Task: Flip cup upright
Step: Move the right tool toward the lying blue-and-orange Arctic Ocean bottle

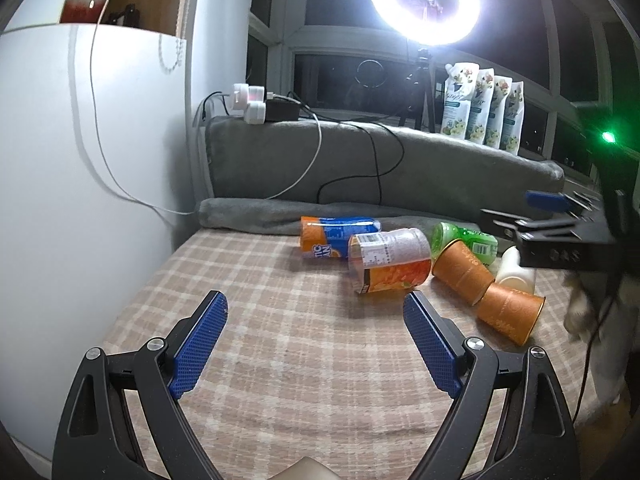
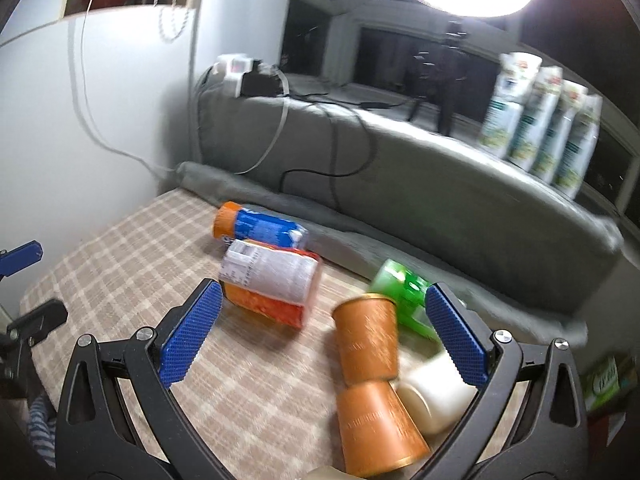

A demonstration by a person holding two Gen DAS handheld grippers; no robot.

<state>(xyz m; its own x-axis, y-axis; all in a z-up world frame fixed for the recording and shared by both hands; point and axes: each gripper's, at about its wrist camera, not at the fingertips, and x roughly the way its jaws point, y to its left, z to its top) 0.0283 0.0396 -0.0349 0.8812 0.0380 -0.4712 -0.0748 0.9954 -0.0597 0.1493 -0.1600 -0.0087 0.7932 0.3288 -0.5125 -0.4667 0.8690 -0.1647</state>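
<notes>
The right gripper [image 2: 320, 336], spread and empty, risked knocking the white bottle [image 2: 436, 396] at the cups' [image 2: 368, 340] three o'clock.

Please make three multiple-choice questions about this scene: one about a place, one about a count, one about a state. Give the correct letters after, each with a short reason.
1. Where does the green bottle lie?
A. behind the two orange cups, toward the grey cushion
B. in front of the left hand-held gripper
C. on the window ledge

2. How many orange paper cups are on the checked cloth?
A. one
B. two
C. four

3. How is the right hand-held gripper now?
A. shut on a cup
B. shut on nothing
C. open, holding nothing

Answers:
1. A: the bottle shows past the far orange cup, near the grey cushion.
2. B: the far orange cup and the near orange cup lie on their sides, end to end.
3. C: its blue pads stand wide apart with the cups between them, untouched.
</notes>
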